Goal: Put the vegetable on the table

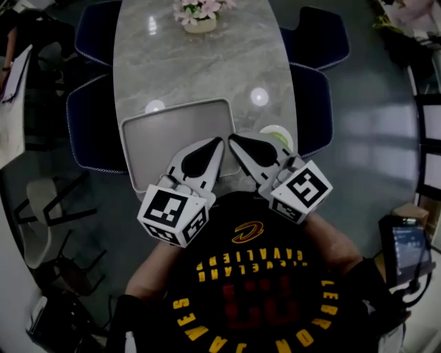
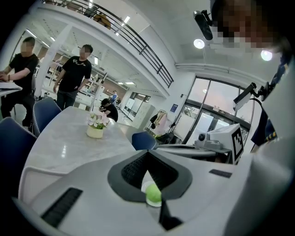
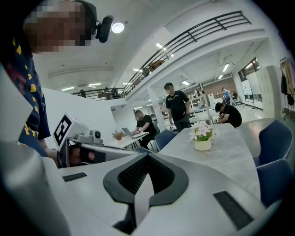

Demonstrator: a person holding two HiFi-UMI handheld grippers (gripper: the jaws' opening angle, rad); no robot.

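A small round green vegetable (image 1: 278, 136) lies on a white plate (image 1: 269, 129) at the near right of the marble table (image 1: 207, 69), partly hidden by my right gripper (image 1: 233, 138). That gripper is shut and empty, its tip over the near edge of the grey tray (image 1: 141, 141). My left gripper (image 1: 219, 142) is shut beside it, the two tips close together. In the left gripper view the vegetable (image 2: 153, 195) shows through the slit under the closed jaws of the left gripper (image 2: 147, 154), lying beyond them, not held. In the right gripper view nothing sits in the right gripper (image 3: 147, 156).
A pot of pink flowers (image 1: 198, 17) stands at the table's far end. Dark blue chairs (image 1: 89, 124) line the left side, and more chairs (image 1: 313, 103) line the right. Several people (image 3: 177, 108) stand or sit at desks in the background. A device on a stand (image 1: 406, 251) is at my right.
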